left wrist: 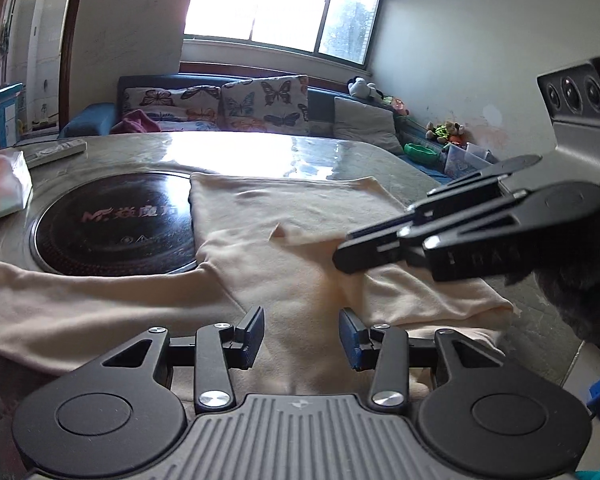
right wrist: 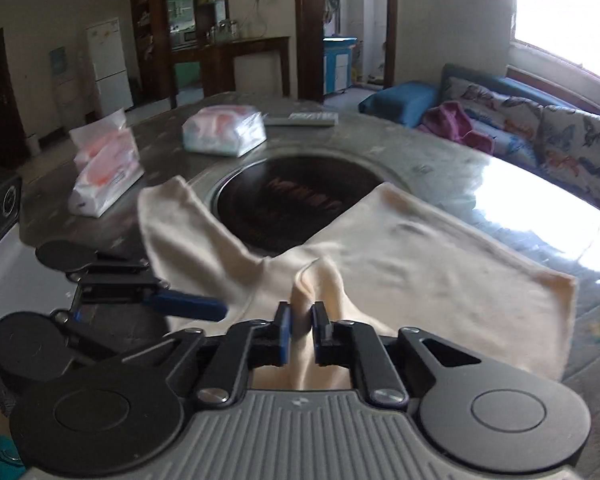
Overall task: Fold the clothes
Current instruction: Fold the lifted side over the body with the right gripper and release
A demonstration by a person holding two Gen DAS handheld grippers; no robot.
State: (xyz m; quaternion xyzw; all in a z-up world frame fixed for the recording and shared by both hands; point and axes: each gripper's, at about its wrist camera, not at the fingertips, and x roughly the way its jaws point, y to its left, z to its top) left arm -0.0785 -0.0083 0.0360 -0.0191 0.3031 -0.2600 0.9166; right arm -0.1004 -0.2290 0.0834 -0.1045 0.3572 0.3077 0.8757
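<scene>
My table (left wrist: 260,148) is a broad marbled slab, its far rim running toward the sofa (left wrist: 228,104) at twelve o'clock; the glossy stretch beyond the cloth is bare. A black round cooktop (left wrist: 112,228) is sunk into it at ten o'clock. Across the near half lies the cream garment (left wrist: 284,208), one sleeve trailing to nine o'clock, its far hem flat and just beside the cooktop's rim. Two tissue packs (right wrist: 224,130) and a remote (right wrist: 300,119) sit well apart from it at eleven. My left gripper (left wrist: 302,336) hangs above the cloth, fingers apart, nothing between them. My right gripper (right wrist: 300,332) is pinched on a raised bunch of the garment at six o'clock.
</scene>
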